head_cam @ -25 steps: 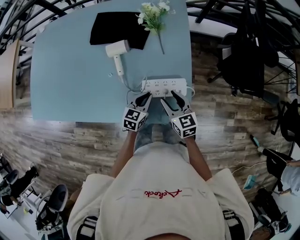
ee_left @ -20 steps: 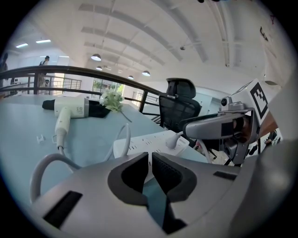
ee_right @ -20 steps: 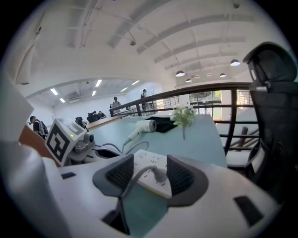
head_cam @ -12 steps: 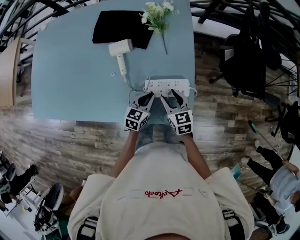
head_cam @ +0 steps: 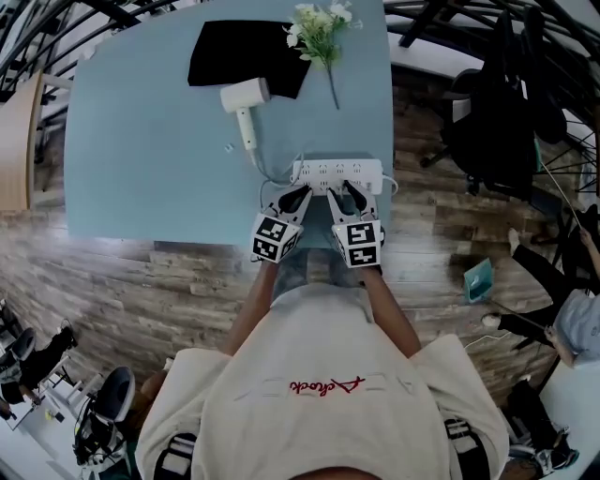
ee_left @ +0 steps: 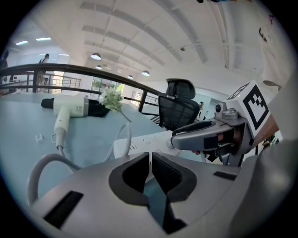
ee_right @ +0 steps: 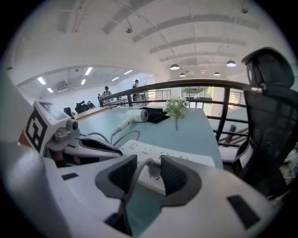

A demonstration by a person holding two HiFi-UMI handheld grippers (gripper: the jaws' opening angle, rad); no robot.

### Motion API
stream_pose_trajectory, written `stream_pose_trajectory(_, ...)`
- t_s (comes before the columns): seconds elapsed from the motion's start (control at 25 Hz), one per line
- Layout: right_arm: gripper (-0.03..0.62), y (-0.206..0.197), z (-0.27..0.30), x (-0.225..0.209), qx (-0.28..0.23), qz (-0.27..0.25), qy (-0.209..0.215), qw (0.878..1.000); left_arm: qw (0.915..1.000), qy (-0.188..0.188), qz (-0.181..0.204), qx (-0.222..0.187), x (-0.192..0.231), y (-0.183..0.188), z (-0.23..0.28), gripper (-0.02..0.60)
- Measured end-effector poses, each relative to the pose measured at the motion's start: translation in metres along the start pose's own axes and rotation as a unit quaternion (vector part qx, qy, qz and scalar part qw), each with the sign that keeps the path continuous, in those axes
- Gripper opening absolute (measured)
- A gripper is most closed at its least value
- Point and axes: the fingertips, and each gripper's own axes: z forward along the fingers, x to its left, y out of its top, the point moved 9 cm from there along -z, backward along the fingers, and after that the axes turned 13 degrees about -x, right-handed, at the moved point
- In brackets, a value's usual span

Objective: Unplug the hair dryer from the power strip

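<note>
A white power strip [head_cam: 337,174] lies near the front edge of the blue table [head_cam: 141,169]. The white hair dryer [head_cam: 244,97] lies further back, and its cable [head_cam: 258,164] runs to the strip. My right gripper [head_cam: 339,190] is over the strip's near side. In the right gripper view its jaws [ee_right: 149,172] are closing, with the white plug [ee_right: 151,168] between the pads but not visibly pressed. My left gripper [head_cam: 295,194] sits just left of it, close to the strip's left end. Its pads [ee_left: 151,172] are almost together, with nothing between them.
A black cloth [head_cam: 244,56] and a sprig of white flowers [head_cam: 319,23] lie at the table's far side. A black office chair [head_cam: 487,112] stands right of the table on the wooden floor. The table's front edge is right under the grippers.
My right gripper has sunk towards the power strip and its jaws have narrowed round the plug. The left gripper has stayed where it was.
</note>
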Motion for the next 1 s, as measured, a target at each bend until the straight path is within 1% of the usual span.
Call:
stream_pose_trajectory(0.28,0.106,-0.0012,0.0006,-0.0039,0.005,-0.018,-0.025,1.000,1.0000,-0.001,0.000,0.001,0.0002,0.0002,0.0001,0.012)
stream_pose_trajectory(0.4,0.098,-0.0017,0.0000,-0.0042,0.002,-0.024,-0.029,0.999,1.0000,-0.002,-0.001,0.001,-0.0004,0.0003,0.0001,0.012)
stream_pose_trajectory(0.56,0.089,-0.0011,0.0004,-0.0053,0.005,-0.023,-0.023,0.999,1.0000,0.004,-0.002,-0.001,0.0014,0.0005,0.0007,0.011)
stream_pose_trajectory(0.8,0.080,0.0006,-0.0007,-0.0053,0.009,-0.022,-0.019,1.000,0.9999,0.009,0.011,-0.001,-0.0002,0.0011,0.0028,0.011)
stream_pose_trajectory(1.0,0.077,0.0027,-0.0021,-0.0062,0.012,-0.016,-0.017,1.000,0.9998,0.011,0.013,0.004,-0.0015,0.0023,0.0035,0.012)
